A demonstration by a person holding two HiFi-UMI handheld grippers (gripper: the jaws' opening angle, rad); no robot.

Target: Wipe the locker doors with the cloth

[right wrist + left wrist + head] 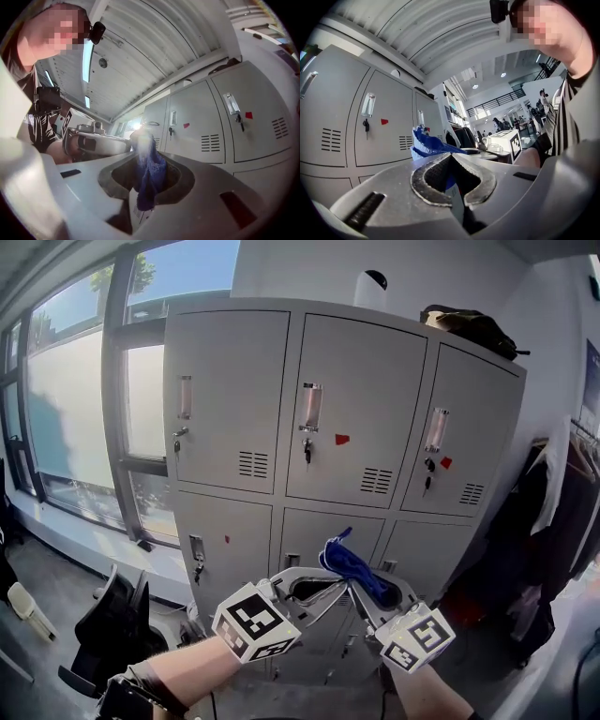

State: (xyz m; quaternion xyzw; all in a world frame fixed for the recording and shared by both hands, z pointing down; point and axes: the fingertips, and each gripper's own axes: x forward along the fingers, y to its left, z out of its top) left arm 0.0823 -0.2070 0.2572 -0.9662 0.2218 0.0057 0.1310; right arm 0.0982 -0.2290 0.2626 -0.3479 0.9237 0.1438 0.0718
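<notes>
Cloth: the blue cloth (354, 570) is hanging between the two grippers, low in front of the grey lockers (347, 409) and not touching any door.
Right gripper: the right gripper (142, 152) is pinching the cloth, which is bunching up through the oval gap and rising past the closed tips.
Left gripper: the left gripper (450, 155) is holding its tips pressed together. The cloth is lying right at those tips, but no view shows whether they are catching it.
Marker cubes: the left cube (255, 622) and right cube (418, 637) are showing black-and-white square patterns, with no words.
Print in the jaw gaps: a white slip (455, 199) is sitting low in the left gap and a similar one (136, 212) in the right. Both are carrying fine print that is too small to read.
Door marks: small red stickers (342, 439) are sitting on two upper doors, and no writing is showing on them.
Card slots: clear holders (311, 407) are catching the light, so their contents cannot be read.
Locks: keys (307, 451) are hanging under the holders.
Lower doors: the grippers and the cloth are partly covering the middle and right ones.
Locker top: a dark bag (472, 327) is lying there, and a white object with a dark top (370, 289) is standing half hidden behind the edge.
Right edge: dark hanging clothes (553, 512) are running out of the picture.
</notes>
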